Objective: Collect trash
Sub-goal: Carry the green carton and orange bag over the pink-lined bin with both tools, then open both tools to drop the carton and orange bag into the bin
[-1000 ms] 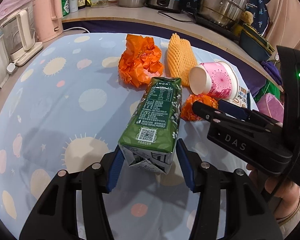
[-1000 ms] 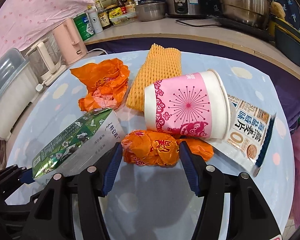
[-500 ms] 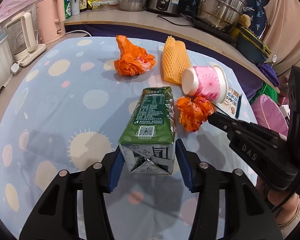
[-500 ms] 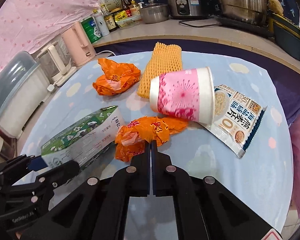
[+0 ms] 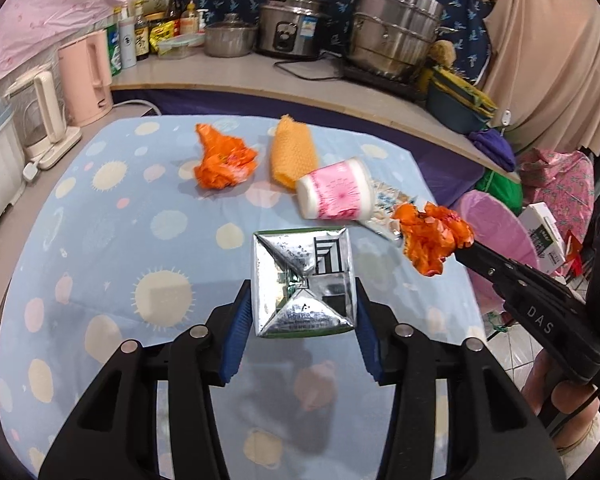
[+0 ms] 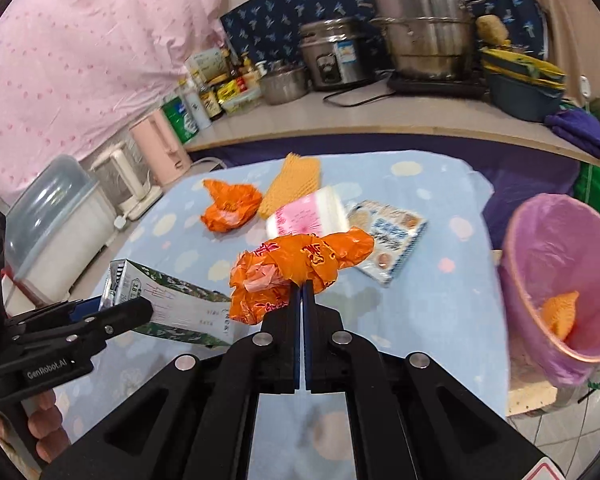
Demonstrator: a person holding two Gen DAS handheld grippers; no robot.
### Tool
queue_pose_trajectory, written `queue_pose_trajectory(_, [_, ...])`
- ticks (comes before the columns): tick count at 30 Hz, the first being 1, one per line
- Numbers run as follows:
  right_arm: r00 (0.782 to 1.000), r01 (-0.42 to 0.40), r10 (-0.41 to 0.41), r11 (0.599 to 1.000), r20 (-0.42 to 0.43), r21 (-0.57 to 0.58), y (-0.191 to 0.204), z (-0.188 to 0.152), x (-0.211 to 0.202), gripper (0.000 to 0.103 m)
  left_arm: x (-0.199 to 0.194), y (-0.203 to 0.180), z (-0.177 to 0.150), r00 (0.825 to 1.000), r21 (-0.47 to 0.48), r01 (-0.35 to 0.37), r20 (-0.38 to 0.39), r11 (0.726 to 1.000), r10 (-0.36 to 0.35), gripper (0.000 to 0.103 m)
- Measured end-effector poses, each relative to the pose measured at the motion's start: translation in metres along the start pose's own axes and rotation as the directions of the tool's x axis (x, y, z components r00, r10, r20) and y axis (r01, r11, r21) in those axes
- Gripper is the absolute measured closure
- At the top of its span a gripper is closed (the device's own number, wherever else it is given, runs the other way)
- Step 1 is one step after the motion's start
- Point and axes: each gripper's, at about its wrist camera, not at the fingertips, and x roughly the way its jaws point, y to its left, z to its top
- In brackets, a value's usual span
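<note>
- The left gripper (image 5: 303,322) is held low and level above the light blue tablecloth with pale dots and suns (image 5: 112,240). Its two blue-padded fingers (image 5: 236,332) are closed against both sides of the green and white drink carton with a silver folded bottom (image 5: 303,282).
- The carton is lifted off the cloth, and its silver bottom faces the left wrist camera. In the right wrist view the carton (image 6: 172,304) lies on its side in the air, and the left gripper (image 6: 112,312) holds it at one end.
- The right gripper (image 6: 302,296) points forward and a little upward. Its jaws are pressed almost fully together and pinch the crumpled orange plastic bag with red print (image 6: 300,264), which hangs free above the table.
- In the left wrist view this bag (image 5: 434,238) is at the tip of the right gripper (image 5: 466,250), near the right edge of the table.
- The bin lined with a pink plastic bag (image 6: 560,292) stands on the floor, just beside that table edge, with an orange piece inside.
- On the cloth lie a second crumpled orange bag (image 6: 230,210), an orange foam net sleeve (image 6: 290,184), a pink and white paper cup on its side (image 6: 308,218) and a flat printed snack packet (image 6: 388,236). The cup is touching the packet.
</note>
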Motion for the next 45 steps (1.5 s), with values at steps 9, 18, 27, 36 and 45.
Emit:
queue_pose_trajectory(9, [0.989,0.096,-0.108,0.989,0.101,0.116,-0.073,0.003,-0.064,0.101,-0.016,-0.077,0.027,0.994,0.106,0.088,0.051,0.991,-0.094,0.058])
queue_pose_trajectory(18, [0.956,0.233,-0.267,0.943,0.12,0.239,-0.173,0.005,-0.093,0.101,0.014,-0.195,0.063,0.967,0.234,0.225,0.061,0.946,-0.246,0.058])
queue_pose_trajectory(27, [0.942,0.308,-0.334,0.903,0.038,0.298,-0.246,-0.003,-0.072,0.101,0.076,-0.287,0.074,0.95,0.296,0.297,0.004,0.908,-0.313,0.058])
queue_pose_trajectory(36, [0.939,0.329,-0.344,0.891,-0.009,0.312,-0.269,-0.009,-0.052,0.098,0.117,-0.319,0.067,0.948,0.303,0.314,-0.053,0.9,-0.313,0.058])
queue_pose_trajectory(45, [0.931,0.336,-0.364,0.874,0.015,0.352,-0.279,-0.013,-0.059,0.074,0.125,-0.324,0.061,0.959,0.321,0.275,-0.019,0.906,-0.284,0.039])
